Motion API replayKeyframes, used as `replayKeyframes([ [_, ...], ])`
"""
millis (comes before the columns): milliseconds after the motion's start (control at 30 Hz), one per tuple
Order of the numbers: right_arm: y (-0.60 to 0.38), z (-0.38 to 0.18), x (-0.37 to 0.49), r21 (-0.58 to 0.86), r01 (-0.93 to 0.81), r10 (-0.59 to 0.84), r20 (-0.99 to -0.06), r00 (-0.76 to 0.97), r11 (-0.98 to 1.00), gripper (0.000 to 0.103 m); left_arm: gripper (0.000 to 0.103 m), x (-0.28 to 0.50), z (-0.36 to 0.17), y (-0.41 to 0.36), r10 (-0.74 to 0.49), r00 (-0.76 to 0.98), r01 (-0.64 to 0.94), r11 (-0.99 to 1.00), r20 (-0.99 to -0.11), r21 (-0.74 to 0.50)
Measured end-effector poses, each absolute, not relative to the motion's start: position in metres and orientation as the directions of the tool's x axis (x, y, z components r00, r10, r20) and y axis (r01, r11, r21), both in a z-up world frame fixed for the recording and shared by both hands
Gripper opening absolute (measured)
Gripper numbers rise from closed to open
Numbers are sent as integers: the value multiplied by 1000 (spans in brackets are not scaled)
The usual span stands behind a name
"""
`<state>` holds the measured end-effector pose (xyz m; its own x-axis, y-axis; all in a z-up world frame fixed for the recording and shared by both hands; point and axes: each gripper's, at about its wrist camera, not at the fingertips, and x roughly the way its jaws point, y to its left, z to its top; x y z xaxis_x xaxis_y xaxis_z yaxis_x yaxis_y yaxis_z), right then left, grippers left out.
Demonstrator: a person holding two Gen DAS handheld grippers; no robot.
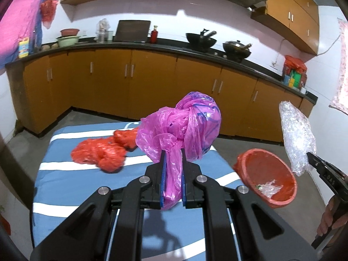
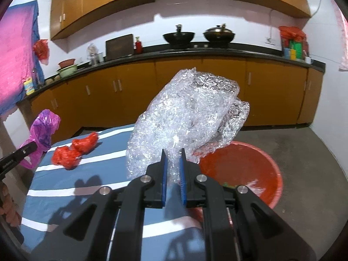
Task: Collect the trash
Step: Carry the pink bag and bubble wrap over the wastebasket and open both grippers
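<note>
Left tool [image 1: 173, 152] clamps pink bag [image 1: 180, 128] above striped table [image 1: 65, 180]

The red basin [image 2: 256, 165], just right of the right gripper [image 2: 173, 152], is half hidden behind bubble wrap [image 2: 189, 111]. Left of it, the red bag [image 2: 74, 152] blurs; the scraps in the basin are too small to identify.

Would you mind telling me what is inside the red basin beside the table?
The red basin holds a few clear plastic scraps and a small green bit. In the right wrist view, the held bubble wrap and the gripper cover part of its inside.
</note>
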<state>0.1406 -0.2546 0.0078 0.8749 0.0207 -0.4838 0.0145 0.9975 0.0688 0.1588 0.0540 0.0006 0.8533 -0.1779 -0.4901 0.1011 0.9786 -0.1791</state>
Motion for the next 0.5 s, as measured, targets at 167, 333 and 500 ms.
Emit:
replayKeyframes([
  [167,-278,5,136,61,52,-16,-486,874,997,11,11,164,2,32,-198,847,122,976,-494,-181],
  [333,-294,5,133,57,76,-38,-487,873,995,11,11,168,3,11,-229,837,158,971,-498,-180],
  [500,-307,3,131,58,98,-57,-490,870,993,11,11,172,3,-15,-261,825,204,965,-502,-168],
])
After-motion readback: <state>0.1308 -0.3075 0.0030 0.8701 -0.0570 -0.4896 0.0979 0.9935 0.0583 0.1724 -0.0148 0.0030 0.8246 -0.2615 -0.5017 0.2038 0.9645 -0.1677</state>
